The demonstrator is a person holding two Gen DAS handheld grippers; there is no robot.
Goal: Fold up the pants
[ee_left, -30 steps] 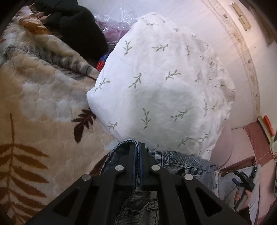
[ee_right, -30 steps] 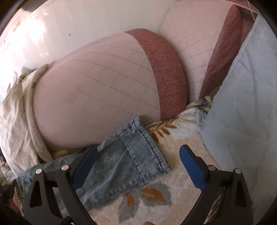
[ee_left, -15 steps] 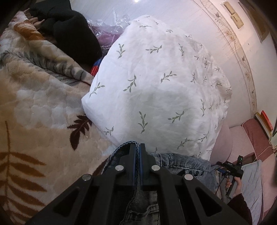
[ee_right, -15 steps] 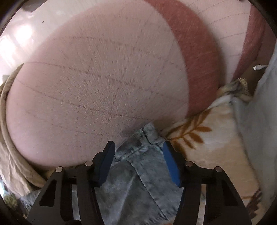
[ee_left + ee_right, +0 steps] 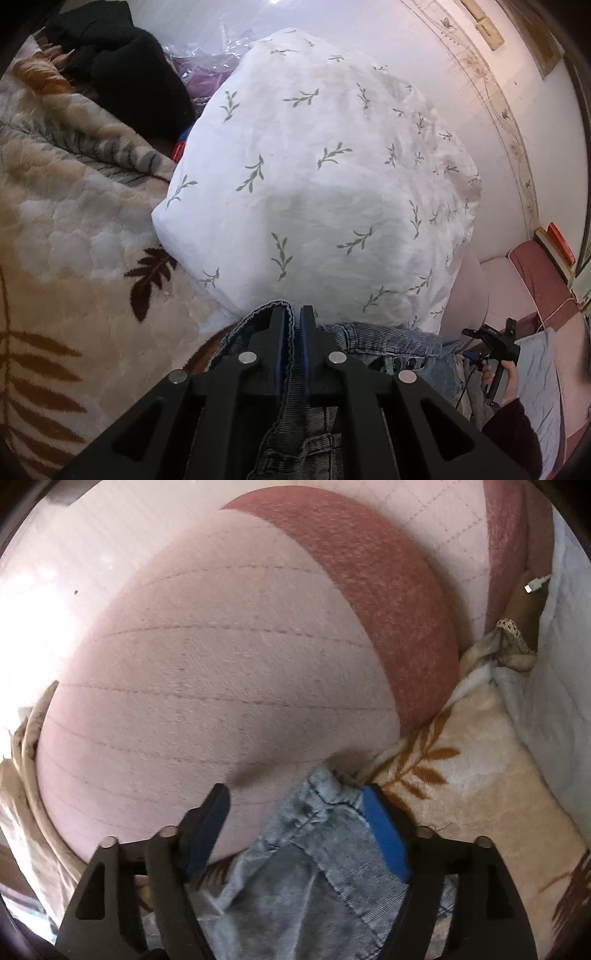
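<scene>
The left gripper (image 5: 294, 325) is clamped on the jeans' (image 5: 384, 334) waistband beside the white pillow (image 5: 317, 184); the right gripper (image 5: 295, 812) straddles a leg hem, fingers apart — folding barely begun.

No readable text, label or number shows anywhere.

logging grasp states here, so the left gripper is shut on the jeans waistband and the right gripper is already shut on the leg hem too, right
Not quite. In the right wrist view the right gripper is open, its jaws standing apart on either side of the leg hem, not clamped on it. The left wrist view confirms the rest: the left gripper is shut on the jeans waistband.
</scene>
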